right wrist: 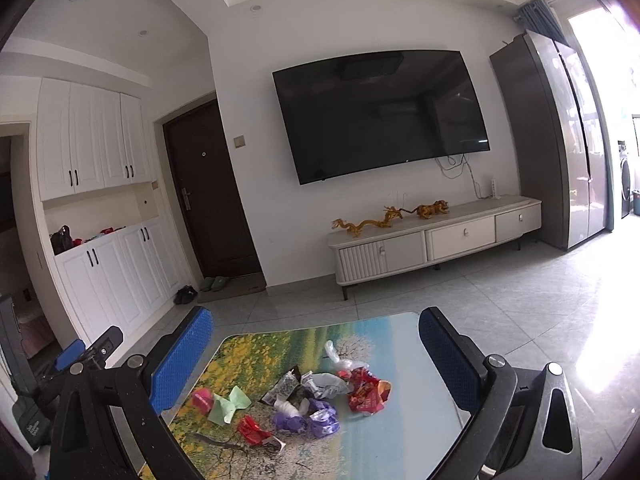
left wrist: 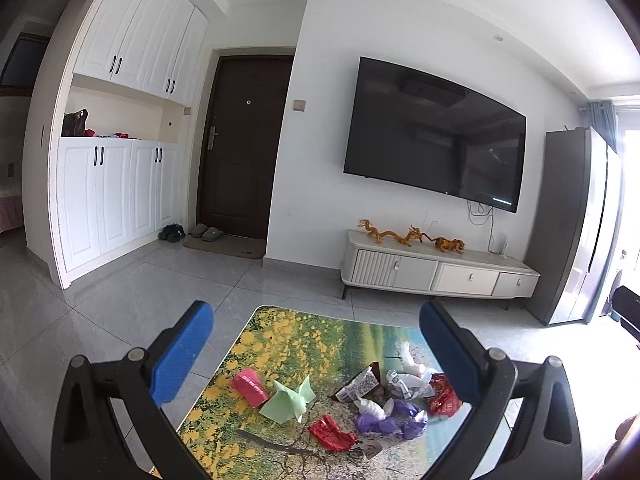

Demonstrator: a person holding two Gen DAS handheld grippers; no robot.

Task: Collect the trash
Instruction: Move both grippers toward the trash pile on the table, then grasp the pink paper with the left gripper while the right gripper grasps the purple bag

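A pile of trash lies on a small table (left wrist: 280, 332) with a flower-landscape top. It holds a pink-red packet (left wrist: 249, 388), a green paper (left wrist: 288, 400), a red wrapper (left wrist: 332, 434), purple wrappers (left wrist: 392, 420), white crumpled wrappers (left wrist: 408, 380) and a red bag (left wrist: 442, 400). My left gripper (left wrist: 316, 344) is open and empty, above the table's near side. In the right wrist view the same pile shows, with the green paper (right wrist: 228, 404), purple wrappers (right wrist: 308, 420) and red bag (right wrist: 366, 394). My right gripper (right wrist: 316, 350) is open and empty. The left gripper (right wrist: 76, 354) shows at the left.
A white TV cabinet (left wrist: 436, 272) with golden dragon figures stands under a wall TV (left wrist: 436, 136). A dark door (left wrist: 240, 148), white cupboards (left wrist: 108, 200) and shoes (left wrist: 188, 232) are at the left. A grey fridge (left wrist: 576, 224) stands at the right. Grey tile floor surrounds the table.
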